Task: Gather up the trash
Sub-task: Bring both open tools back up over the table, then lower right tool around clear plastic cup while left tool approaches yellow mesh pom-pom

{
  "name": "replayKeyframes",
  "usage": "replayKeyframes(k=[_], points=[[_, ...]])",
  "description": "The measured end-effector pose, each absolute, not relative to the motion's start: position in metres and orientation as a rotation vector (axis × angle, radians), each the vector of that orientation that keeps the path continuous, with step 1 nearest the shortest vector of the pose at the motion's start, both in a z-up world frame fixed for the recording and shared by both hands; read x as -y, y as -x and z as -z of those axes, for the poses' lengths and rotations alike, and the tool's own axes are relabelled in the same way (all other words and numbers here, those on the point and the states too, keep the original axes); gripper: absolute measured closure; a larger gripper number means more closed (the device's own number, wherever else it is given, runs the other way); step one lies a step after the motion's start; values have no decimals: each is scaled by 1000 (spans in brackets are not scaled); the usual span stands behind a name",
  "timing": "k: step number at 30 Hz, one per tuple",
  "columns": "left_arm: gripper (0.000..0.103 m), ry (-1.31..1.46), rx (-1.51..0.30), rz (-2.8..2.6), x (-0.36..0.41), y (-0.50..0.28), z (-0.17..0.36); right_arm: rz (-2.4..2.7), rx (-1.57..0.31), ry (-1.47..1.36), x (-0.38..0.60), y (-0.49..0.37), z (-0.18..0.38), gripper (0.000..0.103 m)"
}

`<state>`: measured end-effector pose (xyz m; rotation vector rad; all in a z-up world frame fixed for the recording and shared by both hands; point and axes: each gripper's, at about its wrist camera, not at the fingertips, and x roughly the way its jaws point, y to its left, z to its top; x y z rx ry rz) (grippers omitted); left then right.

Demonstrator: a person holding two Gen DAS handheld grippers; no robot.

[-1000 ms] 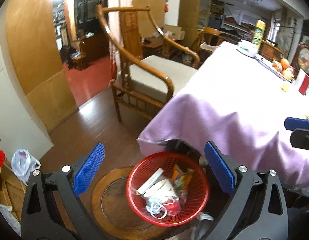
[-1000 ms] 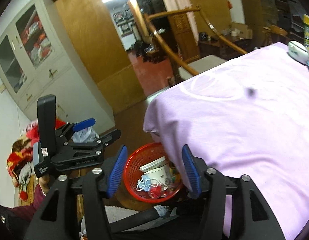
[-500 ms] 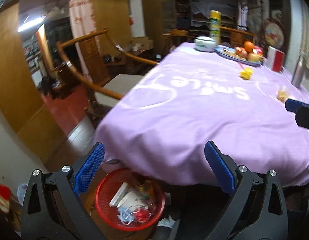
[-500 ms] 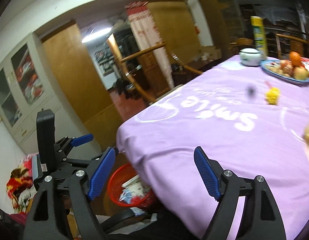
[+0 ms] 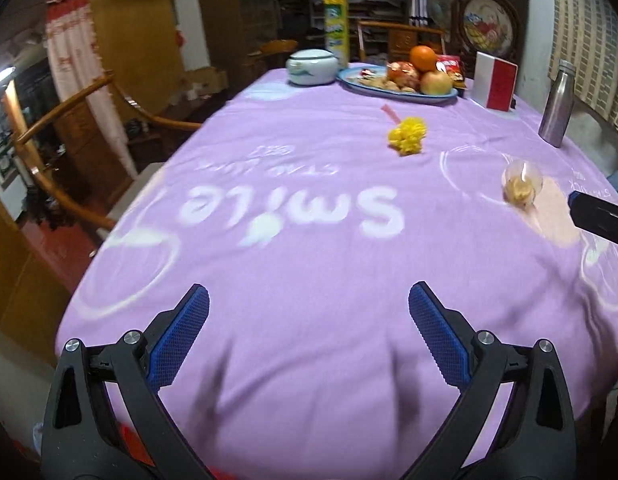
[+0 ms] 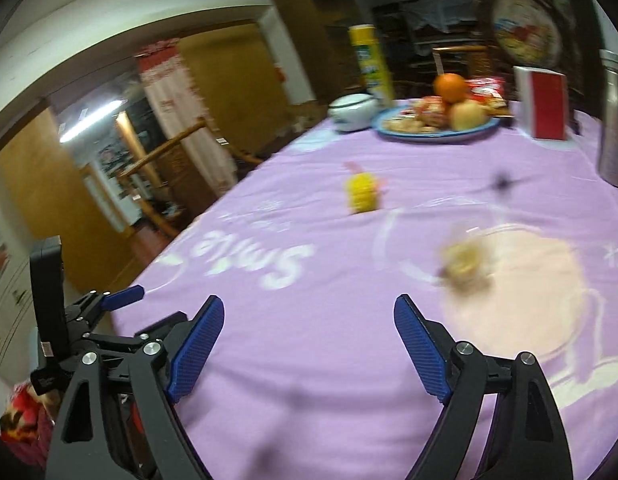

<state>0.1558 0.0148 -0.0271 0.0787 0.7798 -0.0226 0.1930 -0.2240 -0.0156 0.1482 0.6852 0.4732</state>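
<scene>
The plate of fruit [image 5: 397,90] is set at the far end of the table [image 5: 309,280]. A lidded bowl [image 5: 312,66] is placed to its left, a carton [image 5: 495,80] and a flask [image 5: 556,104] to its right. Nearer than the plate, a crumpled wrapper [image 5: 407,141] and a clear cup [image 5: 521,187] are laid on the cloth.

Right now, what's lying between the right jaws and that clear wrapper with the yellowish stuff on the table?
Nothing: only bare purple tablecloth separates the open right gripper from the clear wrapper, seen in the right wrist view.

On the table: one yellow crumpled wad [image 5: 406,141], one clear wrapper [image 5: 522,187], one steel bottle [image 5: 557,105], one lidded bowl [image 5: 312,67].
</scene>
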Motion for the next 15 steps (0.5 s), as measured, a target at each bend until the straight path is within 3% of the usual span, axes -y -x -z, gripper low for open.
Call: replayKeyframes(k=[15], points=[[7, -106, -856, 133, 47, -326, 15, -278, -764, -258, 298, -278, 38, 14]])
